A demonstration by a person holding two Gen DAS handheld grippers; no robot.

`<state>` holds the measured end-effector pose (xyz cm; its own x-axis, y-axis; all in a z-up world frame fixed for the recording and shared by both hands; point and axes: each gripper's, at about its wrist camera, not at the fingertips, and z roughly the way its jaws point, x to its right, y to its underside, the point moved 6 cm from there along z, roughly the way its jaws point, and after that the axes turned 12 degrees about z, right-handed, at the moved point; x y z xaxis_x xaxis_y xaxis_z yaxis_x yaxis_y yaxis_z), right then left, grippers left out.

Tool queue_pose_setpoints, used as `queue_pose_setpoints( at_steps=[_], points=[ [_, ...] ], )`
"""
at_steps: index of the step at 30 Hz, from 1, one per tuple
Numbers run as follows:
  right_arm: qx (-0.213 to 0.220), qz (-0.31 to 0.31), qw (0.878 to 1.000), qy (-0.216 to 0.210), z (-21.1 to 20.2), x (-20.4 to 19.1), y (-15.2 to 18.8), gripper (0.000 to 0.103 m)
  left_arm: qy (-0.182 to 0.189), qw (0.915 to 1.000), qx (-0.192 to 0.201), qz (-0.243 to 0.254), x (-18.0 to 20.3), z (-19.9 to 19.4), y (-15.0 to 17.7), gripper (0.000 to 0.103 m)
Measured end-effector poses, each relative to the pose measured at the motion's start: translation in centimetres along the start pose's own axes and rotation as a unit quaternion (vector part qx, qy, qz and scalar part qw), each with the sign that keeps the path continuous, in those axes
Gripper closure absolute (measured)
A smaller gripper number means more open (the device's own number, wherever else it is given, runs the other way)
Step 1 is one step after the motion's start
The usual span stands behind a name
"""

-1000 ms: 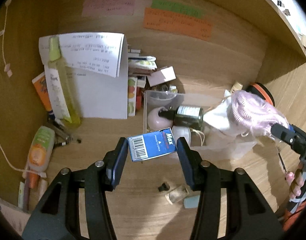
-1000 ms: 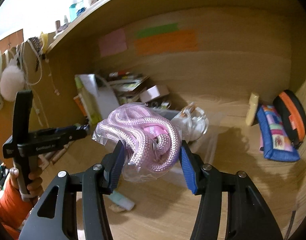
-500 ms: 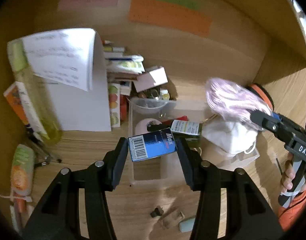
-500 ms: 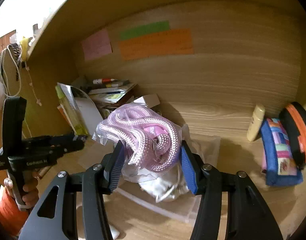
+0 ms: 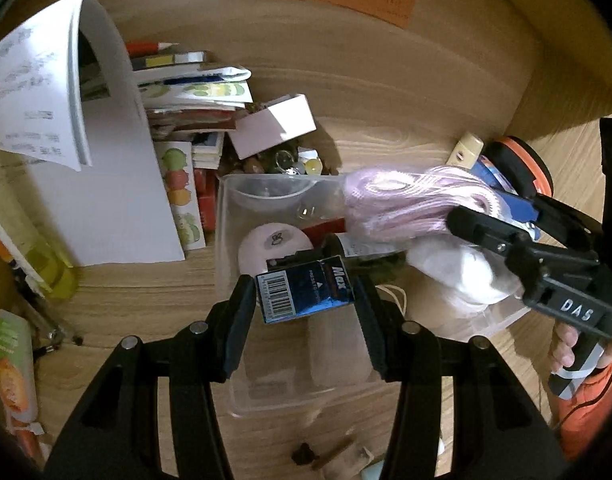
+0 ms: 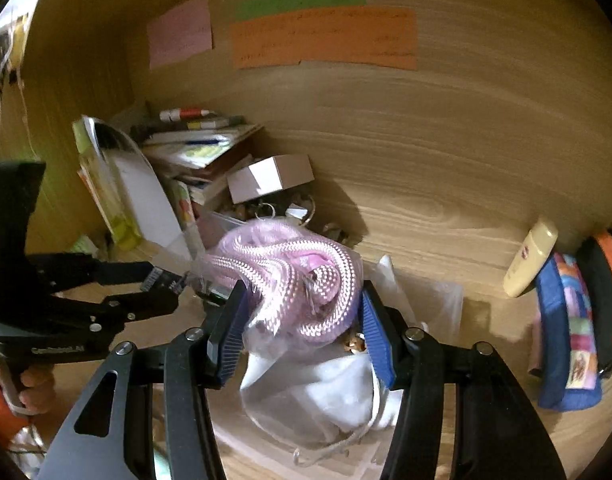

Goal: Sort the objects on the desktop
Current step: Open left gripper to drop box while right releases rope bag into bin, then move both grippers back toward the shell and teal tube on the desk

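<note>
Above a clear bin (image 5: 222,240) on the cluttered desk (image 5: 146,304), a blue box (image 5: 306,294) was pinched in the left hand-held gripper (image 5: 304,300) and bagged pink rope (image 6: 298,288) in the right hand-held gripper (image 6: 302,312), release into the bin judged next.

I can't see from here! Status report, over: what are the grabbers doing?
Left gripper shut on blue box, above clear bin. Right gripper shut on bagged pink rope, over white pouch. Bin crowded already.

The left gripper (image 5: 305,300) clamps a small blue barcoded cardboard box (image 5: 304,294) above a clear plastic bin (image 5: 226,216) on the wooden desk (image 5: 146,292).
</note>
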<state>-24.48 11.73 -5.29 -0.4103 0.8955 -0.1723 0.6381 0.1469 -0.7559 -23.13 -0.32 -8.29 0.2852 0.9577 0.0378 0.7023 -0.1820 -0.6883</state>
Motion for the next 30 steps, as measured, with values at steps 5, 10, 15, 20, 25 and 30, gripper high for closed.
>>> queue_pose_setpoints(
  at_steps=[5, 10, 15, 20, 25, 30],
  points=[
    [0.004, -0.035, 0.999, 0.025, 0.1, -0.6, 0.3, 0.05, 0.006, 0.9998, -0.016, 0.009, 0.5, 0.1, 0.3, 0.053],
    [0.008, -0.056, 0.998, 0.036, -0.7, -1.3, 0.8, 0.045, 0.017, 0.9998, -0.013, 0.005, 0.7, -0.8, 0.4, 0.049],
    [0.021, -0.065, 0.997, 0.048, -2.5, -1.6, 1.3, 0.031, 0.019, 0.9998, -0.008, -0.001, 0.8, -2.2, 0.5, 0.048],
    [0.042, -0.071, 0.994, 0.078, -4.6, -1.8, 1.8, 0.017, 0.0, 1.0, 0.01, 0.002, 0.9, -4.3, 1.0, 0.037],
    [0.047, -0.064, 0.993, 0.087, -6.2, -2.2, 2.7, 0.008, -0.029, 0.9993, 0.023, -0.003, 0.4, -7.2, 2.2, 0.016],
    [0.055, -0.057, 0.994, 0.073, -7.9, -3.5, 3.9, 0.006, -0.04, 0.9986, 0.029, -0.02, -0.4, -9.3, 3.3, 0.009]
  ],
)
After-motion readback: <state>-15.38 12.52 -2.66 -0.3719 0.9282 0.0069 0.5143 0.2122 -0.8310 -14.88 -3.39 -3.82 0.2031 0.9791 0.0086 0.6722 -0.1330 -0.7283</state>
